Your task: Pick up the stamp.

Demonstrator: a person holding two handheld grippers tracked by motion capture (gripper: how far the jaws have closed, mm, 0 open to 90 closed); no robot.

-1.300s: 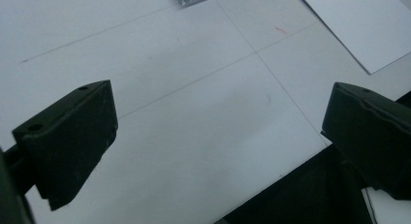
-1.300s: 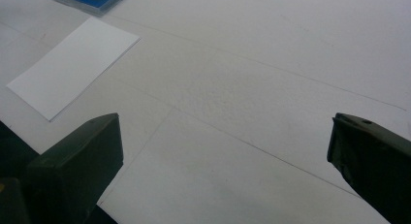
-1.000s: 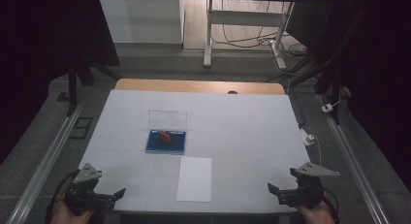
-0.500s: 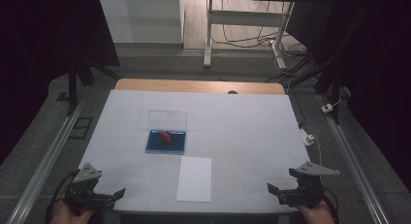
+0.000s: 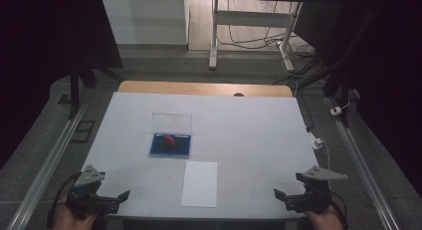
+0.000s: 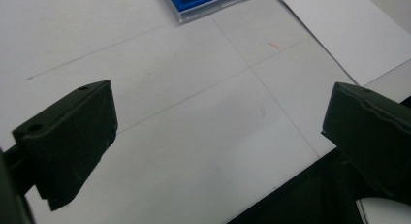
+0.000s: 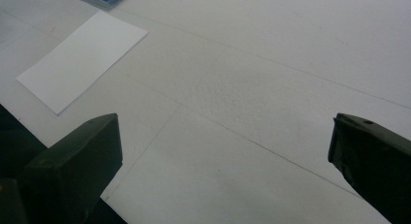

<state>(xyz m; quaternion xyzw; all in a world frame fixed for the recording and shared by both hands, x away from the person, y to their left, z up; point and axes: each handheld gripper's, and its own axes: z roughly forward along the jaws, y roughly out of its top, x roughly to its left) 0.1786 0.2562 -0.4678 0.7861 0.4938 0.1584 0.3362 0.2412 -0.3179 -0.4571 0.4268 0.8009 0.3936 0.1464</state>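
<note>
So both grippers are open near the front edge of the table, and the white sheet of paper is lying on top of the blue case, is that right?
Not quite. The white sheet of paper lies flat on the table just in front of the blue case, not on top of it; the high view shows this. The rest holds: the left gripper and right gripper sit open near the front edge.

High view overhead; gripper views share the paper sheet (image 5: 199, 183).

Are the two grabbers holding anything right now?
No, nothing. The left gripper and the right gripper are both open over bare table, apart from the paper and the blue case.
</note>
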